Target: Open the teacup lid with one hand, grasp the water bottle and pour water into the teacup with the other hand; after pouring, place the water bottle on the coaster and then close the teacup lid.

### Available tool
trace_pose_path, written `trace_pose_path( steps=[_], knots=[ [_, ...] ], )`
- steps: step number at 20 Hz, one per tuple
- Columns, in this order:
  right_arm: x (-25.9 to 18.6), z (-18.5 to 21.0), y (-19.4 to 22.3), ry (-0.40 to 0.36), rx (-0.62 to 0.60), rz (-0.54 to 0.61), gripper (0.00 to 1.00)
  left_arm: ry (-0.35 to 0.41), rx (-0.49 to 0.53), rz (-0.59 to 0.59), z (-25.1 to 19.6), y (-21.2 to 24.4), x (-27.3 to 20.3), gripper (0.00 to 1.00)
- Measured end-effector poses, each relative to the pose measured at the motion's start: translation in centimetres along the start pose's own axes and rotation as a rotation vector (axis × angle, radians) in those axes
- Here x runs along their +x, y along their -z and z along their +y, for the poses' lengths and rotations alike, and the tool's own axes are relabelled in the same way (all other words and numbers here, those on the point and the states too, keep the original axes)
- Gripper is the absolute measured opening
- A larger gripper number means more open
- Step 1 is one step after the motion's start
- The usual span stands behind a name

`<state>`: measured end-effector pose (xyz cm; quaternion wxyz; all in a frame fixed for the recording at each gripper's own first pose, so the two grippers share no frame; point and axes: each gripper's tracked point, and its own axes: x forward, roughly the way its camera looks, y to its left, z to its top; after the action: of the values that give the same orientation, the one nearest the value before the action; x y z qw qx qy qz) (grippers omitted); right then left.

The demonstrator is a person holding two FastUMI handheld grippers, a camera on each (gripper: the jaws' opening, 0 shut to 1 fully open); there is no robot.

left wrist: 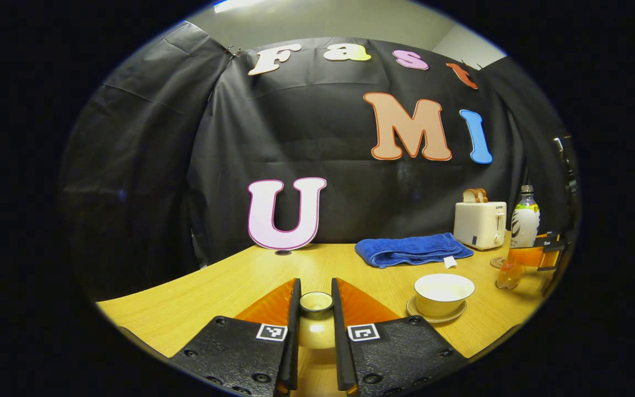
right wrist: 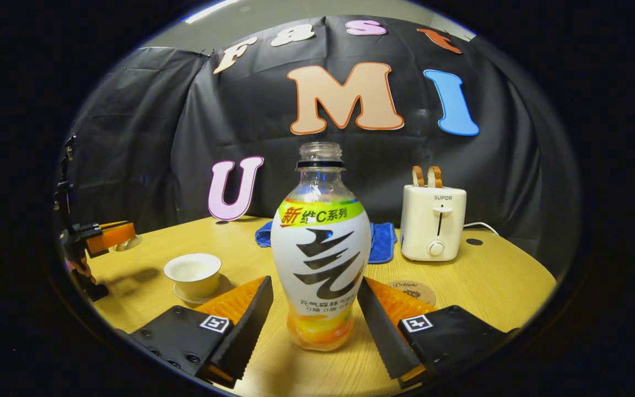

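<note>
The left gripper (left wrist: 316,325) clamps the teacup lid (left wrist: 316,302) at lower centre, so the teacup (left wrist: 443,294), lower right, stands uncovered. The right gripper (right wrist: 315,314) straddles the water bottle (right wrist: 320,259), jaws wide. Grasping, pouring, coaster (right wrist: 412,291) and re-lidding remain.

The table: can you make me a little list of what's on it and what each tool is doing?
left tool: shut on the teacup lid, held off the cup
right tool: open, fingers either side of the water bottle
teacup: uncovered, on its saucer
water bottle: upright, cap off
coaster: bare, beside the bottle
behind: blue towel, toaster with bread
</note>
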<state>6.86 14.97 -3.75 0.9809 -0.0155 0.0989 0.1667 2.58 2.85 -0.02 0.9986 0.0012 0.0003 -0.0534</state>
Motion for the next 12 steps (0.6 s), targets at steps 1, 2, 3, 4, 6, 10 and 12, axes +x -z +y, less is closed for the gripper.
trace_pose_path(
  steps=[1, 2, 3, 4, 6, 10, 12],
  knots=[
    [0.6, 0.0, 0.2, 0.004, 0.006, 0.009, 0.84, 0.0, 0.0, 0.0, -0.1, 0.0, 0.0, 0.25],
    [0.1, -0.1, 0.3, 0.008, 0.003, 0.018, 0.73, 0.0, 0.0, 0.001, -0.1, 0.0, -0.1, 0.25],
    [0.2, 0.1, 0.4, 0.013, -0.002, 0.03, 0.69, 0.0, 0.0, 0.001, 0.0, 0.0, -0.1, 0.25],
    [0.3, 0.2, 0.2, 0.015, -0.01, 0.024, 0.65, -0.001, -0.001, 0.002, 0.0, 0.0, -0.2, 0.25],
    [0.2, 0.1, 0.3, 0.021, -0.025, 0.023, 0.65, -0.001, 0.0, 0.003, -0.1, 0.0, -0.2, 0.25],
    [-0.1, 0.5, 0.0, 0.024, -0.101, 0.045, 0.64, -0.002, -0.001, 0.004, -0.1, -0.1, -0.1, 0.25],
    [-0.5, 0.4, -0.8, 0.037, -0.156, 0.035, 0.65, -0.004, 0.0, 0.005, -0.1, -0.1, -0.2, 0.25]
  ],
)
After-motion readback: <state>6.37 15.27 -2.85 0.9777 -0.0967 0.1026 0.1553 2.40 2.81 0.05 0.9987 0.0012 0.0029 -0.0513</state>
